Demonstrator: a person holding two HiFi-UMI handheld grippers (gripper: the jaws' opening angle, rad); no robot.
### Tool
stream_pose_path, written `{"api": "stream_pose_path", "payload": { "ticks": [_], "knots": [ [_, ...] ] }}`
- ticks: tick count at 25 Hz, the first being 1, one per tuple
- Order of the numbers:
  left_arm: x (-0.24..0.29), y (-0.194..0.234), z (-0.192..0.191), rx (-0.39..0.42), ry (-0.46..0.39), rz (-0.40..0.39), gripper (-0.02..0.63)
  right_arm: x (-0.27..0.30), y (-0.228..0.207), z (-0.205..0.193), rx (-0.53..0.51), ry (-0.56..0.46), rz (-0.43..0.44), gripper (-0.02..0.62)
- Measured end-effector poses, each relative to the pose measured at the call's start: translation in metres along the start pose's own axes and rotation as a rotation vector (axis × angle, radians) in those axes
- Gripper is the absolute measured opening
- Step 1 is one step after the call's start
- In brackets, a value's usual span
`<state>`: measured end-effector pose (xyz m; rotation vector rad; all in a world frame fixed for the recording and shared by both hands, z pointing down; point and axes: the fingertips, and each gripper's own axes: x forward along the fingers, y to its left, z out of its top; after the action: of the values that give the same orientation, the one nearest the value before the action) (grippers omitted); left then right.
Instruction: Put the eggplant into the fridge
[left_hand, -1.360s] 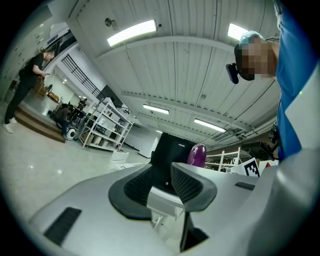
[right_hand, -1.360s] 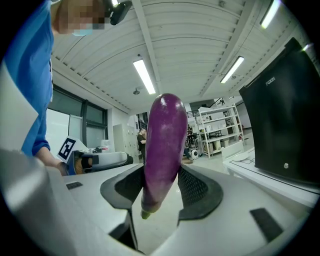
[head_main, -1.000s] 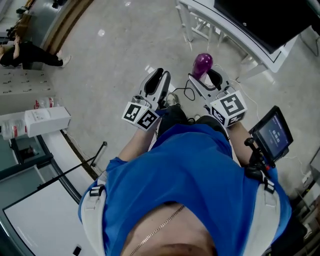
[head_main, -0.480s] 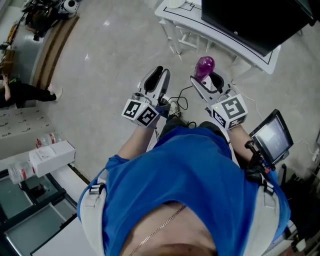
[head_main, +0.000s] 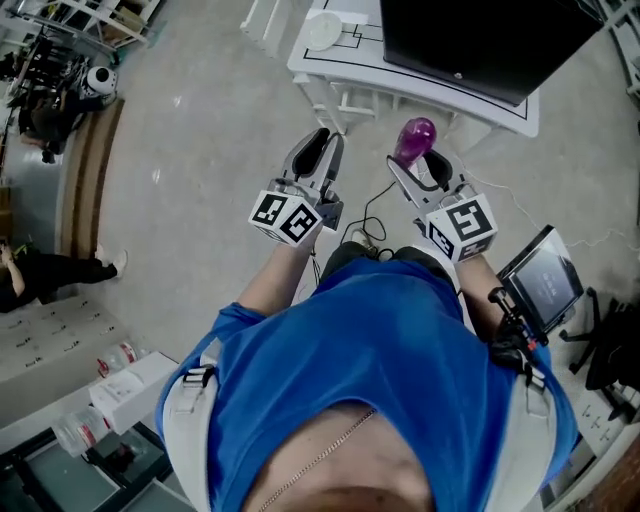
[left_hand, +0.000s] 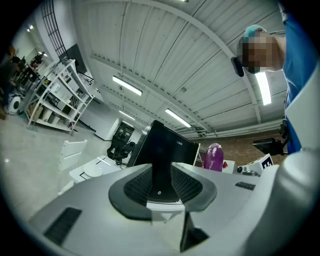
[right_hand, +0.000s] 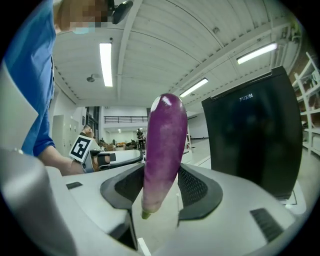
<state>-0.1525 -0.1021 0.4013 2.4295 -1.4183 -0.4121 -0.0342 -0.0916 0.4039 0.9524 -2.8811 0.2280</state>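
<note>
**Swung round onto the fridge, eggplant still in the right gripper**

Whole scene has rotated over the last second. The white table with the black box on it has come from the top-right corner to top-centre of the head view, so the person now faces it. Both grippers sit in about the same spot ahead of the body as before, pointing roughly level at it.

- Black box: I read it as the fridge. It has a branded front face and stands on the table. No view shows a door gap or handle, so I'd treat it as closed.
- right gripper: jaws closed onto the eggplant. The pads sit on its lower part, stem end down, with the purple body standing upright well above the jaws.
- left gripper: jaws about half apart with nothing between them. Only the fridge front shows through the gap.

Step in hand: carry leg. Pick is done, placement not started. In the head view both grippers are still short of the table edge.

Next move, as I judge it:
1. Close the remaining gap to the table.
2. Use the free left gripper on the door. It has to find a handle or door edge first, and I can't locate either from here.
3. Bring the eggplant in with the right gripper. It stands tall above the jaws, so it will likely need tilting to clear the opening.

Watch item: the grip is low on a smooth, tapered body, so it could pivot in the pads on a quick turn.
</note>
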Motion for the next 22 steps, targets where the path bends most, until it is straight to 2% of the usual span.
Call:
{"api": "stream_pose_path", "payload": {
  "ticks": [7,16,22],
  "knots": [
    [0.044,0.019,0.007,0.022,0.032,-0.097,0.127,0.008,-0.015,0.008,0.007,-0.028,-0.113,0.213],
    [0.117,0.044,0.005,0.062,0.04,-0.124,0.127,0.013,-0.058,0.019,-0.024,-0.032,-0.162,0.213],
    [0.175,0.072,-0.014,0.106,0.089,-0.13,0.127,0.019,-0.1,0.025,-0.041,-0.032,-0.184,0.213]
  ]
}}
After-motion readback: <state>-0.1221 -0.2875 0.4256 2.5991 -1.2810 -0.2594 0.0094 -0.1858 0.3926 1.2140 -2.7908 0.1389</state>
